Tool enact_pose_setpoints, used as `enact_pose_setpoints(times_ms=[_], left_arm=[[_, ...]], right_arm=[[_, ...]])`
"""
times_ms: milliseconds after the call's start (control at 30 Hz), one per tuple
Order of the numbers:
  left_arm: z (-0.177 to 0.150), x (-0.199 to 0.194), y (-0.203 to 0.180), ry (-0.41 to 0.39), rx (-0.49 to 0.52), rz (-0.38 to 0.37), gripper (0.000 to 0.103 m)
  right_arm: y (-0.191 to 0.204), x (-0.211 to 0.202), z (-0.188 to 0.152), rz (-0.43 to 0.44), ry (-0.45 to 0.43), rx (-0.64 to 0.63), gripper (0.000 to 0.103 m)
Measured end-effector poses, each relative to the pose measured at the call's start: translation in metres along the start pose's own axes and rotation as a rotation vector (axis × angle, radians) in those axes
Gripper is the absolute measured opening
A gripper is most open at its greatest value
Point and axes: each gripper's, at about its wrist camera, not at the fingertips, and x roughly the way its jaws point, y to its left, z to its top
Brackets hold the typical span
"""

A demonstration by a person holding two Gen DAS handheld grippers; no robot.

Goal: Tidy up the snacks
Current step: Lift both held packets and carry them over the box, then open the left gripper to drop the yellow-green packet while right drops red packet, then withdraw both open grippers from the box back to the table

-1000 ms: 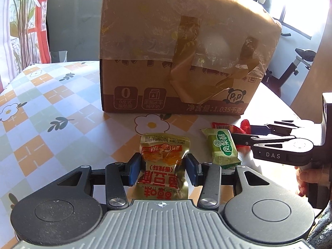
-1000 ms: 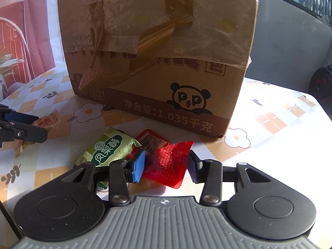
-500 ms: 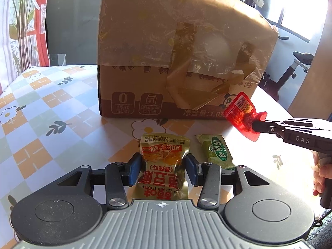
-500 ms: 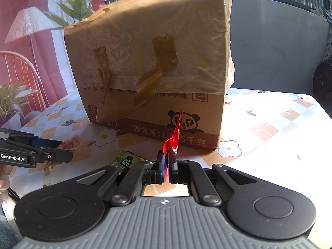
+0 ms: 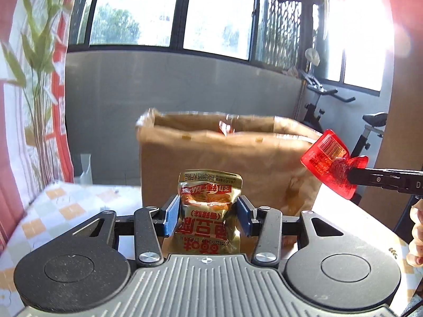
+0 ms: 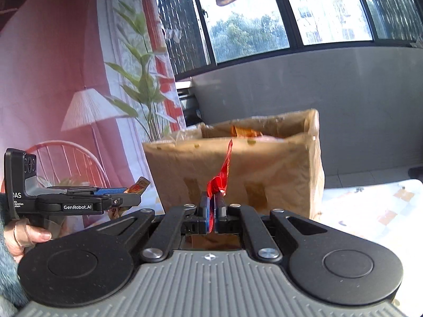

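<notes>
Snacks are off the table now: both grippers have risen level with the cardboard box's (image 5: 224,158) open rim. My right gripper (image 6: 211,208), which just pinched shut, clamps the red packet (image 6: 220,174) upright between its pads. My left gripper (image 5: 207,215) squeezes the gold pouch (image 5: 208,206) at mid-width. Drop-in comes next, I judge; the box contents look blurred.

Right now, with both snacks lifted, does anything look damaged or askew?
Nothing spilled. The cardboard box looks battered, with loose wrinkled plastic and tape over its sides. The red packet hangs crumpled, pinched at one end by the right gripper.
</notes>
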Motion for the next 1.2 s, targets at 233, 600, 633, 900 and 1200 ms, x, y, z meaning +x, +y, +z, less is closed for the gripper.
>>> enact_pose_setpoints(times_ms=[233, 600, 633, 900, 1200], left_arm=[[0.075, 0.030, -0.002, -0.110, 0.017, -0.051, 0.050], [0.109, 0.124, -0.012, -0.032, 0.021, -0.011, 0.073], [0.107, 0.125, -0.010, -0.026, 0.003, 0.003, 0.079], [0.083, 0.095, 0.002, 0.011, -0.067, 0.021, 0.080], [0.050, 0.031, 0.023, 0.012, -0.125, -0.017, 0.080]], right_arm=[[0.000, 0.045, 0.059, 0.019, -0.048, -0.064, 0.003], [-0.007, 0.143, 0.070, -0.093, 0.068, -0.098, 0.012], [-0.009, 0.143, 0.069, -0.105, 0.071, -0.093, 0.023], [-0.006, 0.101, 0.052, -0.090, 0.041, -0.128, 0.032], [-0.004, 0.050, 0.016, -0.096, -0.021, -0.080, 0.046]])
